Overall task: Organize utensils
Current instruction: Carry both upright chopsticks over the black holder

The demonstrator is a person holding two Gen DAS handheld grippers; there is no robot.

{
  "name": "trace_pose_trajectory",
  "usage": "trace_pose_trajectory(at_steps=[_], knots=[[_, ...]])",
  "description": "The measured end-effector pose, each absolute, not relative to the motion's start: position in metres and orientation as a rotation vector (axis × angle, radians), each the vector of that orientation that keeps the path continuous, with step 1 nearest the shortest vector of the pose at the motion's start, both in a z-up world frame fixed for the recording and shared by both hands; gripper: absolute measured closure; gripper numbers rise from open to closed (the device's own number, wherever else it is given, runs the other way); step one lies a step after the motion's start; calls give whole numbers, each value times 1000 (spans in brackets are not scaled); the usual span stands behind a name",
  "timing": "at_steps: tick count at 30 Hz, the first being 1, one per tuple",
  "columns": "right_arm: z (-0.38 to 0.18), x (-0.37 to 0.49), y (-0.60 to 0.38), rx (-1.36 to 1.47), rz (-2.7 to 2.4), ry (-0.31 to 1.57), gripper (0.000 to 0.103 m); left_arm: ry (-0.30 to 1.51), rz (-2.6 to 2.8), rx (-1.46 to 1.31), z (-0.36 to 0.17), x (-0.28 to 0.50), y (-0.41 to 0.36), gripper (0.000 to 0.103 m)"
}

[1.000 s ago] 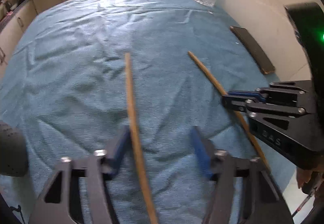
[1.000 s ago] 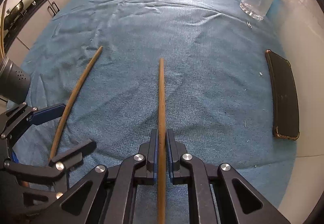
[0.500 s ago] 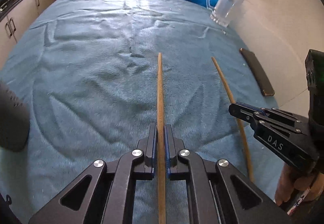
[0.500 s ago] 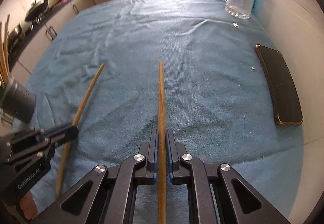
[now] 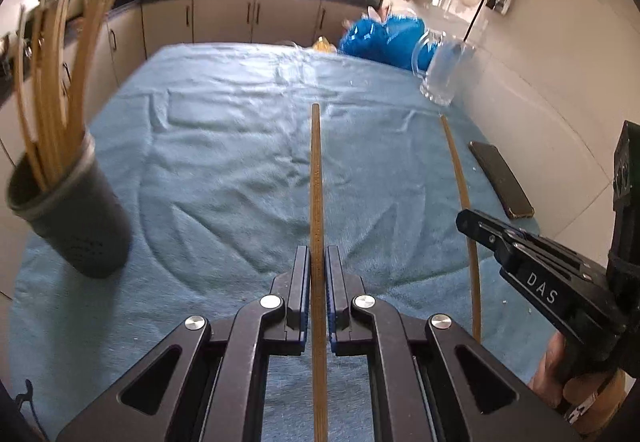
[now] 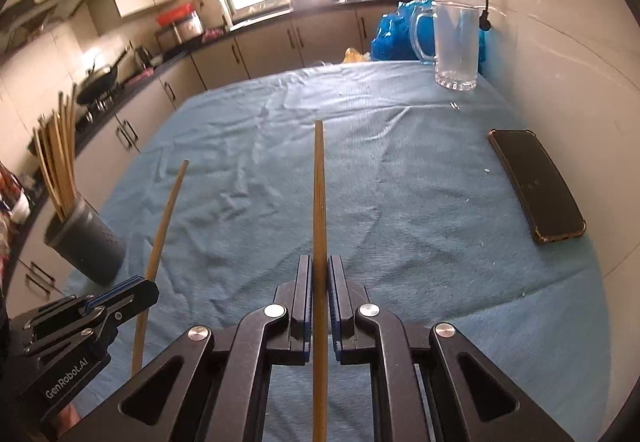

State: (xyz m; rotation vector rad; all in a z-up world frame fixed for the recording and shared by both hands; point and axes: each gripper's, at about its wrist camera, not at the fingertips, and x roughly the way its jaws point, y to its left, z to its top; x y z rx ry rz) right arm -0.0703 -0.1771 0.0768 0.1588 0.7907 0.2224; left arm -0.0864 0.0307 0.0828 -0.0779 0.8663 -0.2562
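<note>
Left gripper (image 5: pixel 318 274), having just closed on a chopstick (image 5: pixel 316 178), is lifting alongside the right gripper (image 6: pixel 319 282), pinching another chopstick (image 6: pixel 319 194), both bound for the holder (image 5: pixel 72 218).

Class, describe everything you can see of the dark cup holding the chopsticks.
The cup is a dark grey round holder, plastic by its look, with small holes low on its wall. It stands upright on the blue cloth near the table's left edge, open at the top. A bundle of pale wooden chopsticks stands in it, fanning outward. Neither gripper touches it.
</note>
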Motion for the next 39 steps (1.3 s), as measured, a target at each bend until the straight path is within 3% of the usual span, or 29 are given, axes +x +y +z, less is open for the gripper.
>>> trace_pose_trajectory(at_steps=[39], knots=[[111, -137, -163, 246, 224, 565, 95, 646, -227, -74, 129, -148, 51, 96]])
